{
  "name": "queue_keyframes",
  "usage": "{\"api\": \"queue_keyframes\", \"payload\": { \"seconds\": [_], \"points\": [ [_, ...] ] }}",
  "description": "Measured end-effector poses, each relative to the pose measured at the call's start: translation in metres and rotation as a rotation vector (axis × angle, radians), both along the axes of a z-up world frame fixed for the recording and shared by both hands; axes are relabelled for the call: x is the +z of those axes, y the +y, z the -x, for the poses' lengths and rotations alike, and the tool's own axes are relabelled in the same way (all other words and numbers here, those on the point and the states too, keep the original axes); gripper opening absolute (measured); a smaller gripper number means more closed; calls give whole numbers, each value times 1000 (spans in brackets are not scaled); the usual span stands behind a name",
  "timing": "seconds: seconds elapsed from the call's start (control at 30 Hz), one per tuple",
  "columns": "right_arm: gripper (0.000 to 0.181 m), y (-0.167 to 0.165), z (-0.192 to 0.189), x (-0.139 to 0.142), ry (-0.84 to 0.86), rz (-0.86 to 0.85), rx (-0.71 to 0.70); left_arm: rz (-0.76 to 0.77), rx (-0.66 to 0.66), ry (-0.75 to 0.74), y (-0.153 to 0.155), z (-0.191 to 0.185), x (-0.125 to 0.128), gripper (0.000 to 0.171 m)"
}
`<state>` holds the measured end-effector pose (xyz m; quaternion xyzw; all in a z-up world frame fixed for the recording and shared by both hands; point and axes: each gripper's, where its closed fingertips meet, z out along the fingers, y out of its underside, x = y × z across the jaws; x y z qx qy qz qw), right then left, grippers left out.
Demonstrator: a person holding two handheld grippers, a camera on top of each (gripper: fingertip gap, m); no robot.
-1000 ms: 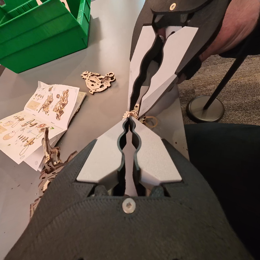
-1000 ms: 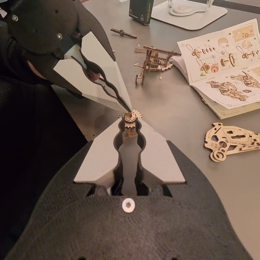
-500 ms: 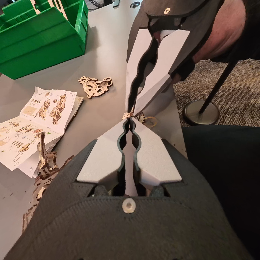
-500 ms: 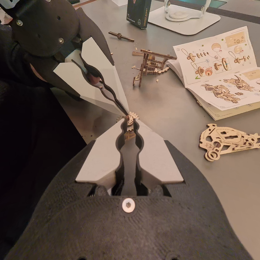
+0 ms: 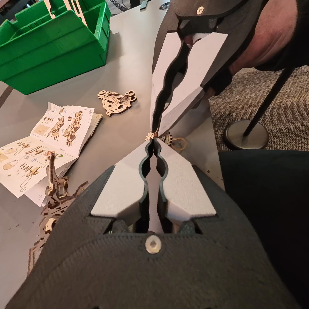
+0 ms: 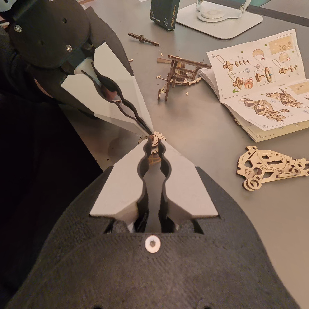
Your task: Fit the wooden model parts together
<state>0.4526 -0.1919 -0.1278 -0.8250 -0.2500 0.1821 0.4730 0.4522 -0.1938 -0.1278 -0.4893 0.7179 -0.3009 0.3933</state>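
A small wooden gear assembly (image 6: 157,138) with a yellow rubber band (image 5: 179,143) is held just above the grey table (image 6: 200,133) near its edge. My right gripper (image 6: 153,143) is shut on the gear stack from below. My left gripper (image 6: 150,133) comes in from the upper left, shut on the short axle end at the gear's centre. In the left wrist view the gears (image 5: 167,138) show just past my left gripper (image 5: 153,141), and the right gripper (image 5: 155,131) reaches down from above. Most of the assembly is hidden by the fingertips.
A green bin (image 5: 50,41) stands far left. An open instruction booklet (image 6: 259,92), a flat wooden buggy panel (image 6: 270,167), a partly built wooden frame (image 6: 180,73), a wooden axle (image 6: 143,39), a dark box (image 6: 164,13) and a white stand base (image 6: 217,25) lie on the table. A person's dark-clothed lap is beside the edge. Both grippers' tips are close together, under 4 cm apart.
Both grippers stay shut at the gear assembly. The gears have tilted a little between the tips, and both grippers have shifted slightly along the table edge.
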Motion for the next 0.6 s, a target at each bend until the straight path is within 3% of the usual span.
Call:
{"api": "queue_keyframes", "payload": {
  "seconds": [0.27,0.4,0.6],
  "points": [
    [5,0,0,5,46,5,0,17,18,2,3,-2,2,0],
    [18,-2,-19,12,44,-10,-67,57,29,7,3,-2,4,0],
    [22,-8,-29,-21,-102,112,-76,103,26,3,3,-1,8,2]
  ]
}}
